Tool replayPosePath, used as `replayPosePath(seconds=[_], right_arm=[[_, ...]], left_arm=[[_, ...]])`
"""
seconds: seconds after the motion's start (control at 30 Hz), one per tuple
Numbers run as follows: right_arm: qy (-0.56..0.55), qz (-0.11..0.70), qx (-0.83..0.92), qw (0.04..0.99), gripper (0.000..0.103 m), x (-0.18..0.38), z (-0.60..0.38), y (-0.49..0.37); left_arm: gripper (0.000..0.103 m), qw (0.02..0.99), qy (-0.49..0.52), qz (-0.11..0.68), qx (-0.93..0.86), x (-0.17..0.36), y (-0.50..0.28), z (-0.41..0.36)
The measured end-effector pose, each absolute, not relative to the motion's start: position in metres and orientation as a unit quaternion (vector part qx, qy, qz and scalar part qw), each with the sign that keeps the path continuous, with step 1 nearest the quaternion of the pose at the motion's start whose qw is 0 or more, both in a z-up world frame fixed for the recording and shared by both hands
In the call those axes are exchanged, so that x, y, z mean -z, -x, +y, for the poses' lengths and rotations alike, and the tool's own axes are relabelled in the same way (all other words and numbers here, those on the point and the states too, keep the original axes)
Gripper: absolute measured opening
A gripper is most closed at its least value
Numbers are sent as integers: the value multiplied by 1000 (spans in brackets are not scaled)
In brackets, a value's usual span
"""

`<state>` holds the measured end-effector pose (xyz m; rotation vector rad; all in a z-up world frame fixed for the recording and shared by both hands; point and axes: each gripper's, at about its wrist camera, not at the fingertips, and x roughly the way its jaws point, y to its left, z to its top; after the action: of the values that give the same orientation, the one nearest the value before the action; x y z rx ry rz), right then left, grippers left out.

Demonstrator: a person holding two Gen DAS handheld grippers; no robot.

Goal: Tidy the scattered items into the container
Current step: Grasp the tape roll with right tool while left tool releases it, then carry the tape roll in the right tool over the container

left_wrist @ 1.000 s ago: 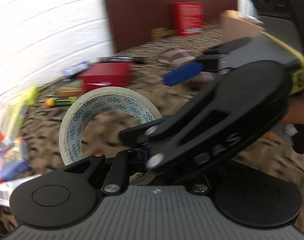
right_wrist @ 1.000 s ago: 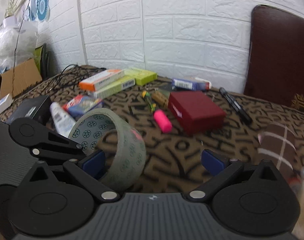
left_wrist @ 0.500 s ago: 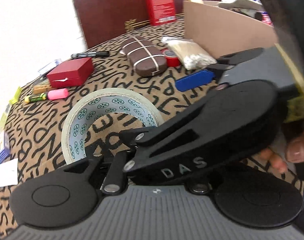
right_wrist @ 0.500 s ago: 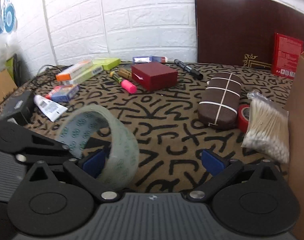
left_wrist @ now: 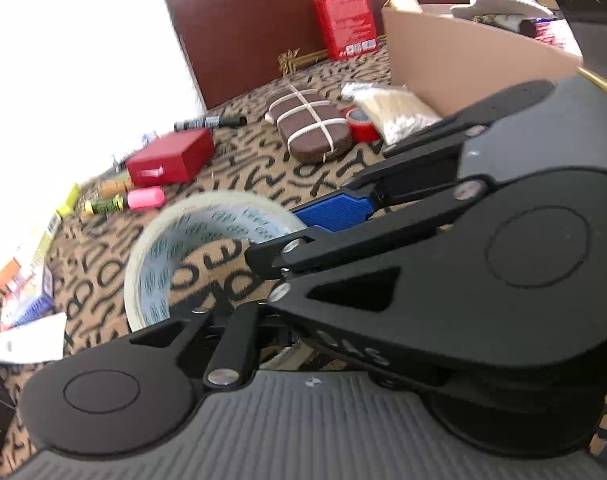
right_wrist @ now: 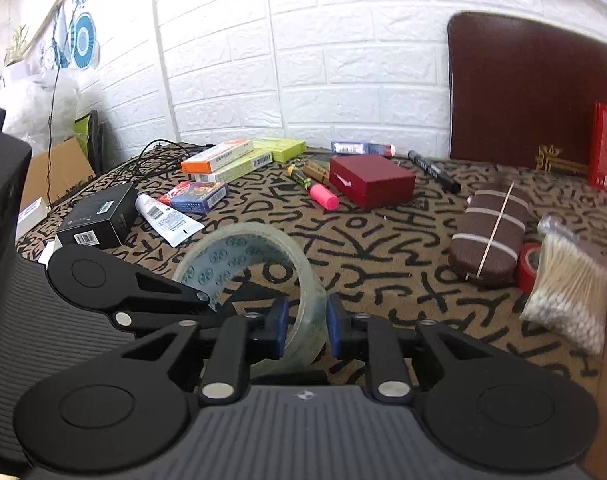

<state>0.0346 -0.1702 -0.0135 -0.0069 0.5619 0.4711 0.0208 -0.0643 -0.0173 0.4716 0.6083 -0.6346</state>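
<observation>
The tape roll stands low centre in the right wrist view, above the patterned cloth. The right gripper pinches its band between both blue pads. The left gripper seems clamped on the roll's left rim, though its tips are hidden. The box sits upper right in the left wrist view.

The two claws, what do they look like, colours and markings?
Both match: matte black linkage arms with silver rivets, round black discs at each side, and a ribbed grey body behind. The right claw has ridged blue pads; the left claw hides its own. White lettering, blurred, marks one black arm.
</observation>
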Motion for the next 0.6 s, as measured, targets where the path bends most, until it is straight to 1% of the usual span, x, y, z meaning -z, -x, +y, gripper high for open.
replayPosePath(seconds=[0.13, 0.3, 0.37, 0.47, 0.5, 0.57, 0.6], right_arm=[[9, 253, -236, 938, 19, -3, -173, -31], [40, 276, -230, 932, 19, 0, -169, -37], [59, 292, -219, 929, 18, 11, -165, -38], [46, 291, -221, 930, 18, 15, -169, -36], [45, 290, -222, 930, 18, 14, -169, -36], [52, 281, -223, 932, 16, 11, -169, -34], [56, 272, -226, 934, 16, 6, -169, -31]], left_arm=[[14, 892, -209, 267, 300, 5, -17, -66], [14, 882, -202, 295, 307, 15, -26, -66], [21, 871, -211, 317, 309, 29, -29, -65], [21, 877, -238, 280, 309, 37, -21, -66], [21, 880, -238, 275, 305, 37, -22, -67], [14, 884, -228, 263, 313, 36, -23, -67], [13, 887, -225, 250, 316, 34, -21, -68]])
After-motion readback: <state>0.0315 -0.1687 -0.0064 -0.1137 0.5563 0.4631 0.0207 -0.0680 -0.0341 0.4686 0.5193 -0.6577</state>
